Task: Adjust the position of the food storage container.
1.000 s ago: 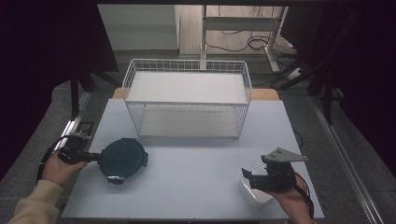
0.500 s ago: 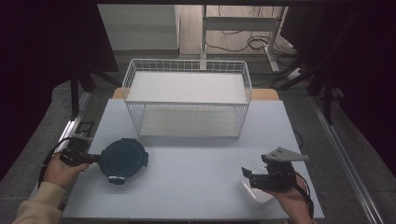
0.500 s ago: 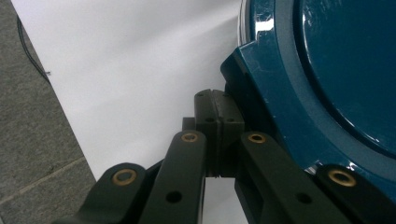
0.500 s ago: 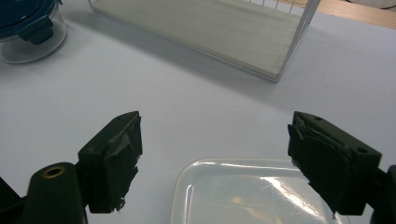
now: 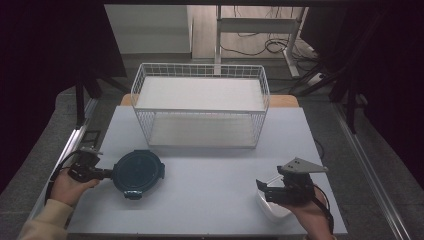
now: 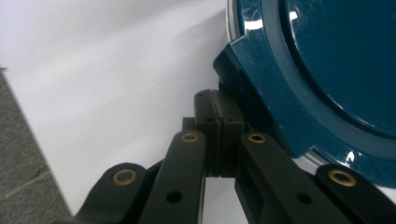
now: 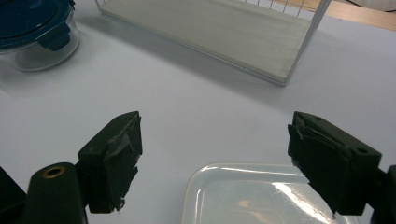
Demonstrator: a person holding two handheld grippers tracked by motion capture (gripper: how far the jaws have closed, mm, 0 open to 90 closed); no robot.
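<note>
Teal lid (image 5: 138, 170) on its glass bowl sits near the table's (image 5: 210, 185) left edge, and my left gripper (image 6: 218, 122) is pinched fully closed right against the lid's side clip. Over by the front right corner, my right gripper (image 7: 215, 158) hangs wide open above a clear tub (image 7: 261, 196), gripping nothing.

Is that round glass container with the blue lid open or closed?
Closed. The blue lid sits flat on the glass container, its clip folded down over the rim.
</note>
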